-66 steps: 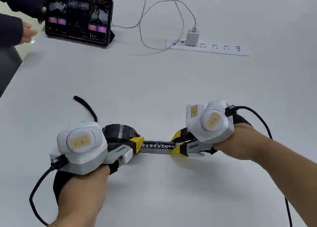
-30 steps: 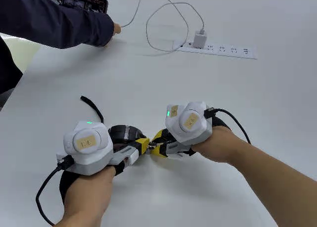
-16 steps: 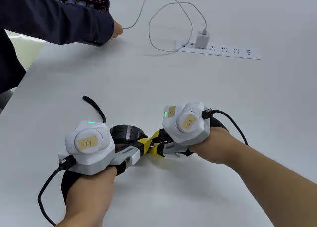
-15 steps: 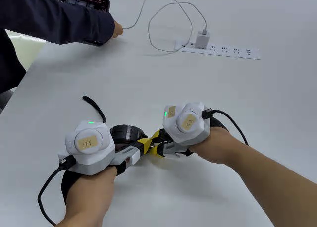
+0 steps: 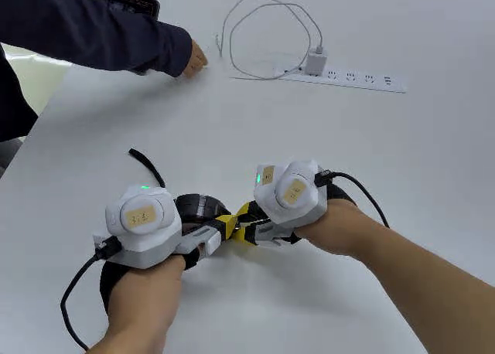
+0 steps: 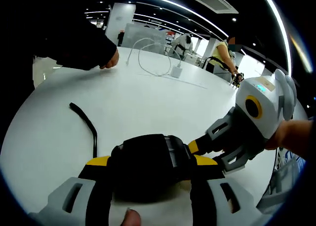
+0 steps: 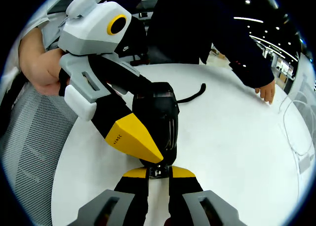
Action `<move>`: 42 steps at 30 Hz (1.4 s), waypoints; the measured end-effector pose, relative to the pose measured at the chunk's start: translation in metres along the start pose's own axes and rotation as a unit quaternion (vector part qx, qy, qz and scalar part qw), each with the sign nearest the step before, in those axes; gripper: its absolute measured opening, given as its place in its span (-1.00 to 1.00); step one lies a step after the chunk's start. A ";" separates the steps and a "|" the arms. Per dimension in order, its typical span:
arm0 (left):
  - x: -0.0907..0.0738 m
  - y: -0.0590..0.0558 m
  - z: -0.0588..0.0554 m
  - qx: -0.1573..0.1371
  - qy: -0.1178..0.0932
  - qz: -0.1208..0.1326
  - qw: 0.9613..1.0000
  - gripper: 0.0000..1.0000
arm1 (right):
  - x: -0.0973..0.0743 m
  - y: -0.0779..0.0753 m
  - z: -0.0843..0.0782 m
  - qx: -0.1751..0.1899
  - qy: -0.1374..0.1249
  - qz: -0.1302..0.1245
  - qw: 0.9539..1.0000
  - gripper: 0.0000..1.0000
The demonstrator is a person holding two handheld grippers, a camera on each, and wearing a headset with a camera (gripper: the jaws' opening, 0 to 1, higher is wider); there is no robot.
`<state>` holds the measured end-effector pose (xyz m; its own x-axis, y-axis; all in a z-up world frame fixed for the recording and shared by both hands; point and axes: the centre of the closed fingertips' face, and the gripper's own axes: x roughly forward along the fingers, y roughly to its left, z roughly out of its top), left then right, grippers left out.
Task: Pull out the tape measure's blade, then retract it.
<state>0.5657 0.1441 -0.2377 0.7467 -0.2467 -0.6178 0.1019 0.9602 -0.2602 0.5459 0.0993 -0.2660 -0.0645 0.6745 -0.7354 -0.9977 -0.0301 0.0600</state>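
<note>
My left gripper [image 5: 219, 227] is shut on the black tape measure [image 5: 198, 209], whose case lies on the white table. In the left gripper view the case [image 6: 143, 174] sits between my yellow-tipped jaws [image 6: 151, 161]. Its black wrist strap [image 5: 147, 167] trails off to the far left. My right gripper [image 5: 241, 231] is pressed close against the case, shut on the blade's end hook [image 7: 159, 171]. In the right gripper view my jaws [image 7: 159, 173] pinch that hook right at the case's mouth [image 7: 160, 112]. Almost no blade shows between the two grippers.
A white power strip [image 5: 352, 78] with a charger [image 5: 315, 62] and a looped cable [image 5: 255, 25] lies at the back. Another person's dark sleeve [image 5: 93, 33] and hand [image 5: 193, 60] reach over the back left, in front of a tablet [image 5: 131, 0].
My right gripper has moved left to the case and the blade has gone from a short exposed length to almost nothing. The other person's hand slid from the tablet toward the cable.
</note>
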 end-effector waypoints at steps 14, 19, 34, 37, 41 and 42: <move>-0.001 0.000 0.001 0.013 0.005 -0.002 1.000 0.23 | 0.000 0.001 0.000 -0.004 0.004 -0.005 1.000 -0.76; -0.002 -0.002 0.008 0.018 -0.005 -0.004 1.000 0.24 | -0.003 -0.001 0.002 0.005 -0.003 -0.008 1.000 -0.71; -0.007 -0.007 0.012 0.040 -0.012 -0.019 0.999 0.32 | -0.017 -0.002 0.001 0.025 -0.015 -0.028 0.999 -0.57; -0.008 -0.009 0.013 0.046 -0.015 -0.025 0.999 0.36 | -0.021 -0.003 0.001 0.033 -0.021 -0.037 0.999 -0.49; -0.010 -0.012 0.015 0.055 -0.021 -0.031 0.998 0.40 | -0.023 -0.002 0.002 0.046 -0.028 -0.040 0.998 -0.44; -0.010 -0.012 0.015 0.057 -0.019 -0.031 0.998 0.40 | -0.023 -0.002 0.002 0.048 -0.029 -0.040 0.998 -0.43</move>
<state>0.5665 0.1369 -0.2173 0.7606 -0.3025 -0.5744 0.2207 0.9526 -0.2093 0.5490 0.0856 -0.2478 0.0187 0.7130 -0.7009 -0.9931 0.0942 0.0694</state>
